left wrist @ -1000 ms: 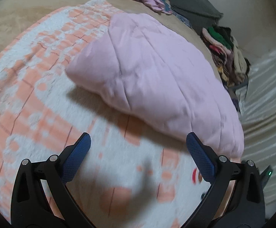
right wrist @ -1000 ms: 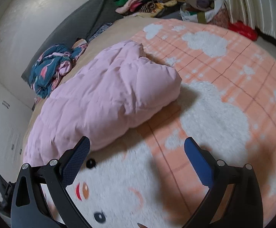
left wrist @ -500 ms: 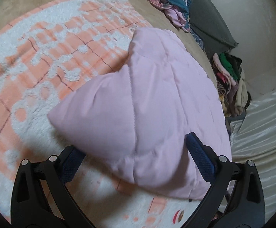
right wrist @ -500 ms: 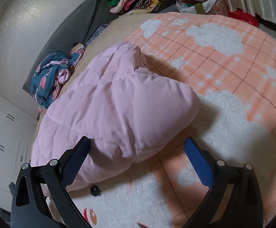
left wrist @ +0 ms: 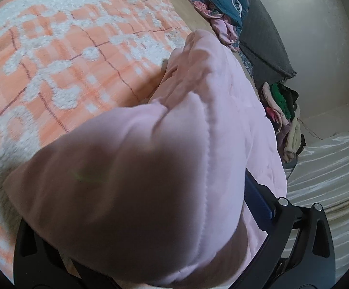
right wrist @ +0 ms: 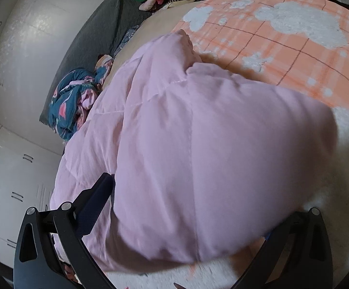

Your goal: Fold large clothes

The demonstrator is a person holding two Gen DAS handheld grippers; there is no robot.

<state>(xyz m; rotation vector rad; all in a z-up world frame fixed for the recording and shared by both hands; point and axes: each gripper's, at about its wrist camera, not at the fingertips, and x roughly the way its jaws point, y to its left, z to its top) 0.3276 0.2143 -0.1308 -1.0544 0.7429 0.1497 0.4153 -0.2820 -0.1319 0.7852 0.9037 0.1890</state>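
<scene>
The pink quilted comforter (left wrist: 136, 183) lies folded in a thick bundle on the orange-and-white checked blanket (left wrist: 61, 55), its near end bulging between the fingers of both tools. The left gripper (left wrist: 136, 236) stands wide apart around one corner of the bundle, with the padding filling the gap and hiding its left finger; the right gripper (right wrist: 189, 219) is likewise spread, the fabric swelling up between its fingers. Neither appears to have pinched down yet, though the blur and the cloth pressed against the lenses make contact hard to judge. The risk from here is a shallow bite: if the jaws close on only the top layer of this puffy bundle, the layers beneath would probably slide out as it lifts and the fold would sag open. Closing on too much bulk could be as bad, since slippery padding tends to squeeze out of a narrow grip. Uneven lifting by the two hands would likely skew the edge. By count: one comforter, one checked blanket, two grippers, one dark grey pillow (right wrist: 97, 36), one crumpled blue patterned garment (right wrist: 75, 101) beside the comforter's far edge, and one heap of mixed clothes (left wrist: 282, 120) well apart from the comforter.
</scene>
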